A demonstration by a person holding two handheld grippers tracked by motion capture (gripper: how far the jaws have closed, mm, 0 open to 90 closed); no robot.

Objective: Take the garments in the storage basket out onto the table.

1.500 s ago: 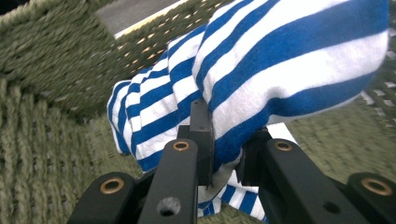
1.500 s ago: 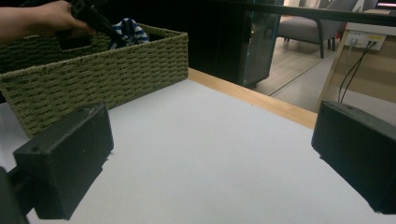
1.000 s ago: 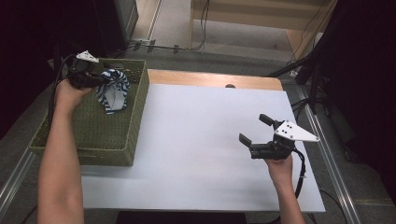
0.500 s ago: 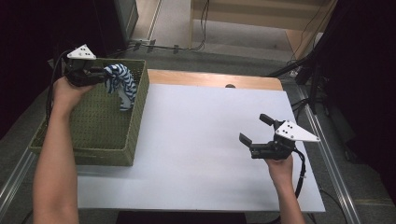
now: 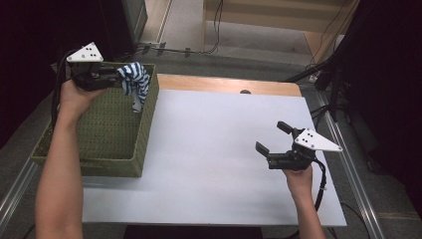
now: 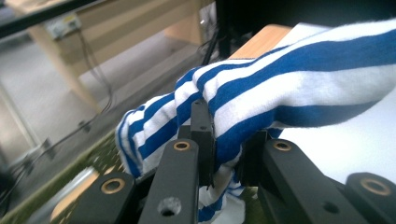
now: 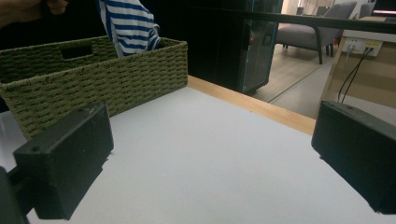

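Nearest the person's side of the table: right gripper point(image 5: 271, 140) held low over the white table top point(image 5: 209, 149), toward its right edge. Jaws stand wide apart with nothing between them; in the right gripper view only bare table surface lies in the gap. A hand point(image 5: 297, 178) grips it from below, cable trailing back along the forearm.

Left side, mid-depth: green woven basket point(image 5: 144, 129) sits at the table's left edge, its long wall beside the white top. The left forearm point(image 5: 62, 169) reaches forward over the basket.

Farther back: left gripper point(image 5: 118, 77) is raised over the far end of the basket, above rim height. Jaws closed tight on a blue-and-white striped cloth point(image 5: 134, 82). In the left gripper view the cloth point(image 6: 289, 88) is pinched between the two black jaws, bunched and folded over the tips, with more fabric spilling below them. From above, the cloth hangs from the jaw tips over the basket's far right corner, its lower end dangling inside, close to the right wall. Cannot tell whether the lowest fold touches the wall or the basket floor. In the right gripper view the cloth point(image 7: 128, 25) hangs above the basket point(image 7: 93, 79) rim.

Beyond the table: a strip of bare wood point(image 5: 224, 83) along the far edge, then floor with cables.
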